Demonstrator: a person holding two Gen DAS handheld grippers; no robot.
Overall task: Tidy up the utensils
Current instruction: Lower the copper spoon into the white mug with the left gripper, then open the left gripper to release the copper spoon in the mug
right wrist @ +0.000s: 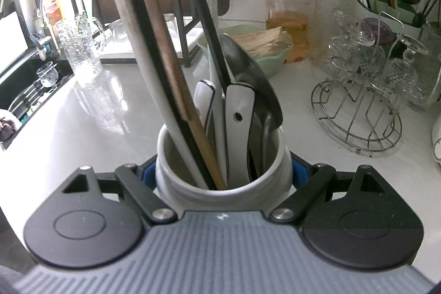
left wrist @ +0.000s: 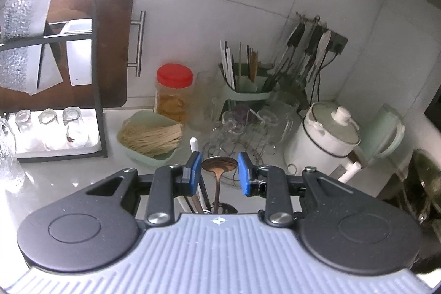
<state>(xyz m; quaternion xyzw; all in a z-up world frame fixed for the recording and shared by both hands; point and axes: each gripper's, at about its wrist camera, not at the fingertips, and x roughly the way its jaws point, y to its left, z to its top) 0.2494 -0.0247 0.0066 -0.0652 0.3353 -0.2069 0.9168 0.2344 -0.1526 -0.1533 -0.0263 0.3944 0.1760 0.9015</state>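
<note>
Right gripper (right wrist: 223, 172) clamped on white jar (right wrist: 223, 183) holding utensils. Left gripper (left wrist: 219, 172) jaws apart, copper spoon (left wrist: 219, 166) between, unpinched.

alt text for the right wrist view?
The right gripper clamps a white ceramic utensil crock holding long-handled spoons and chopsticks on a white counter. Behind stand a red-lidded plastic jar and a wire glass rack.

A glossy white countertop (right wrist: 91, 112) carries a white ceramic utensil jar (right wrist: 220, 183) near its front. Toward the back edge stand a green tray of dried noodles (left wrist: 150, 138), a red-lidded plastic jar (left wrist: 174, 92), a wire glass rack (right wrist: 358, 112) and a white electric kettle (left wrist: 323, 141) by the right corner.
</note>
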